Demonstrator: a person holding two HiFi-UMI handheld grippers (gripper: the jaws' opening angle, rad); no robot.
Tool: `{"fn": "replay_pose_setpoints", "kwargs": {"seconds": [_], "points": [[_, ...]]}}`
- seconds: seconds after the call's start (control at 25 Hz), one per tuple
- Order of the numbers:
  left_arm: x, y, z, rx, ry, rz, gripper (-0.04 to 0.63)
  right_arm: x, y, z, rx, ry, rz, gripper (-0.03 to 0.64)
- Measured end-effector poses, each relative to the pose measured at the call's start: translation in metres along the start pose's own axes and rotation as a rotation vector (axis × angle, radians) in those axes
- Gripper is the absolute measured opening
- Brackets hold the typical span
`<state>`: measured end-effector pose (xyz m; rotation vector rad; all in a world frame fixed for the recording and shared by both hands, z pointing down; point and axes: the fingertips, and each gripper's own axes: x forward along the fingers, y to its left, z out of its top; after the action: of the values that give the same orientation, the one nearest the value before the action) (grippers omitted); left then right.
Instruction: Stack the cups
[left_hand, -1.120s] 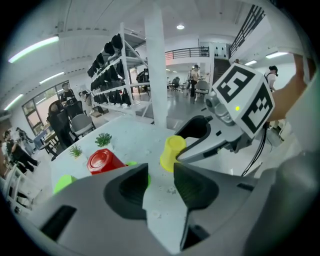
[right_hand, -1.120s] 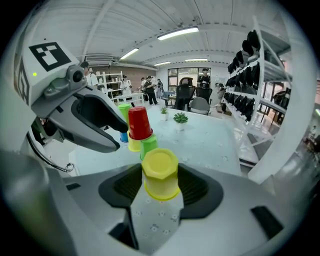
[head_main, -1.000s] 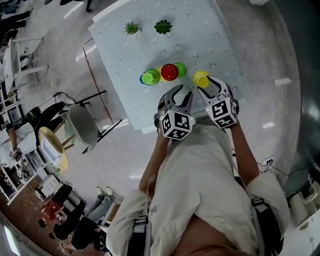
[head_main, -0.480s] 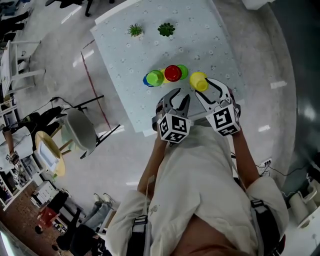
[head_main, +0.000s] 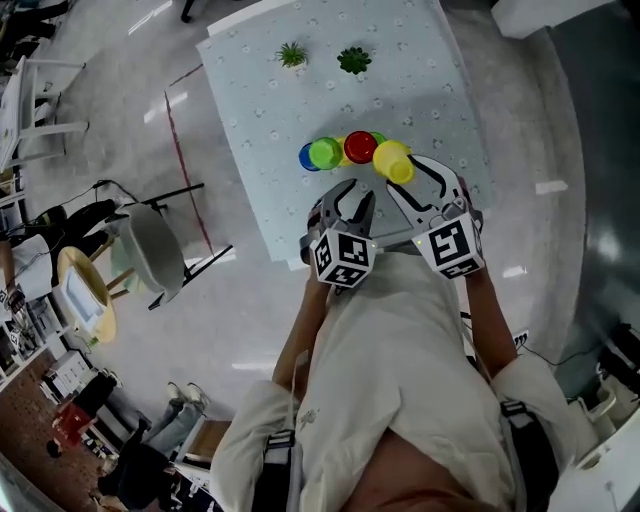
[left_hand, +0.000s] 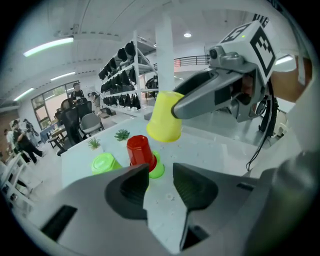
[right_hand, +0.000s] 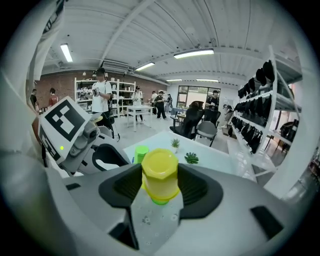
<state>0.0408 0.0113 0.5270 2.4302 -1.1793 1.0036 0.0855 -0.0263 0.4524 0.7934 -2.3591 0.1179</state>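
Note:
My right gripper (head_main: 403, 172) is shut on an upturned yellow cup (head_main: 392, 158), held above the table close to the other cups. In the right gripper view the yellow cup (right_hand: 160, 175) fills the gap between the jaws, with a green cup (right_hand: 160, 201) showing under it. An upturned red cup (left_hand: 140, 151) sits on a green cup (left_hand: 157, 170). A light green cup (left_hand: 105, 163) lies to its left, with a blue cup (head_main: 308, 156) beside it. My left gripper (left_hand: 160, 187) is open and holds nothing, short of the red cup.
The cups stand near the front edge of a pale patterned table (head_main: 270, 120). Two small potted plants (head_main: 292, 53) (head_main: 354, 60) are at its far side. A grey chair (head_main: 150, 245) stands on the floor to the left of the table.
My right gripper has lifted the yellow cup and carried it left, closer to the red cup. My left gripper has shifted slightly towards the cups.

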Motion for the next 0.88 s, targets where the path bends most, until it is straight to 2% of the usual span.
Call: {"fn": "replay_pose_setpoints", "kwargs": {"seconds": [0.52, 0.88], "points": [[-0.011, 0.027, -0.012, -0.091, -0.008, 0.071, 0.156, 0.027, 0.014, 0.038, -0.087, -0.021, 0.089, 0.222], [-0.011, 0.041, -0.022, -0.136, 0.003, 0.099, 0.155, 0.052, 0.023, 0.049, -0.125, -0.014, 0.156, 0.222]]}}
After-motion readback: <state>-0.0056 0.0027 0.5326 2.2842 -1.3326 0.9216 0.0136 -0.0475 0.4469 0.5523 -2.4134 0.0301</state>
